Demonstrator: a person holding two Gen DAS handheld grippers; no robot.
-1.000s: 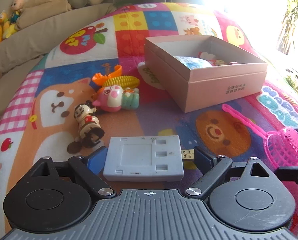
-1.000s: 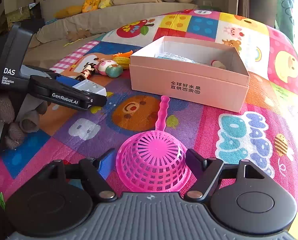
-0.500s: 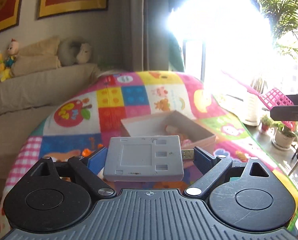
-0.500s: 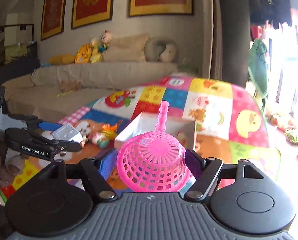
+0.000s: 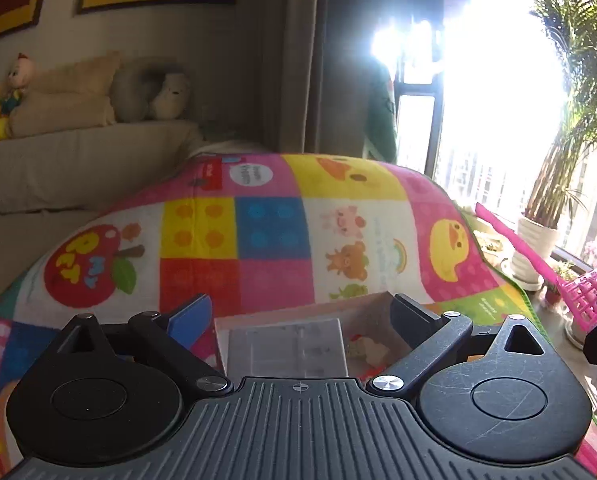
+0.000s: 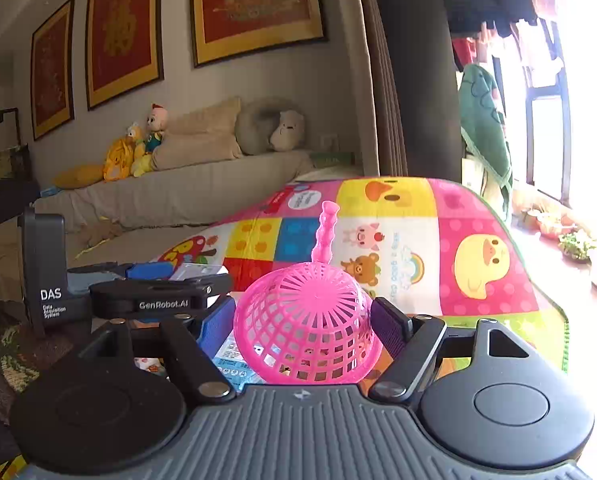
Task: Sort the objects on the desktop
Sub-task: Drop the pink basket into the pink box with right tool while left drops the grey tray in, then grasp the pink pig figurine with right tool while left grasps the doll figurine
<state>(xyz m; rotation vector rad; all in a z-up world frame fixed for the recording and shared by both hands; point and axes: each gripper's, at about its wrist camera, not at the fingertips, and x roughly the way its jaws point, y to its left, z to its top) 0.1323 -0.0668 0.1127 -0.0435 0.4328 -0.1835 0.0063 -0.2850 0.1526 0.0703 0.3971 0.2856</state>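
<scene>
My left gripper is open over the pink cardboard box. The grey flat plastic piece lies below and between its fingers, inside the box, free of the pads. My right gripper is shut on the pink toy strainer, held bowl-down with its handle pointing away. The strainer also shows at the right edge of the left wrist view. The left gripper shows in the right wrist view, just left of the strainer.
The colourful play mat covers the surface. A beige sofa with plush toys stands behind. Potted plants stand by the bright window at the right. A printed packet lies under my right gripper.
Both grippers rose and moved over the box. The left gripper opened and let the grey piece drop into the box. The right still holds the strainer.
</scene>
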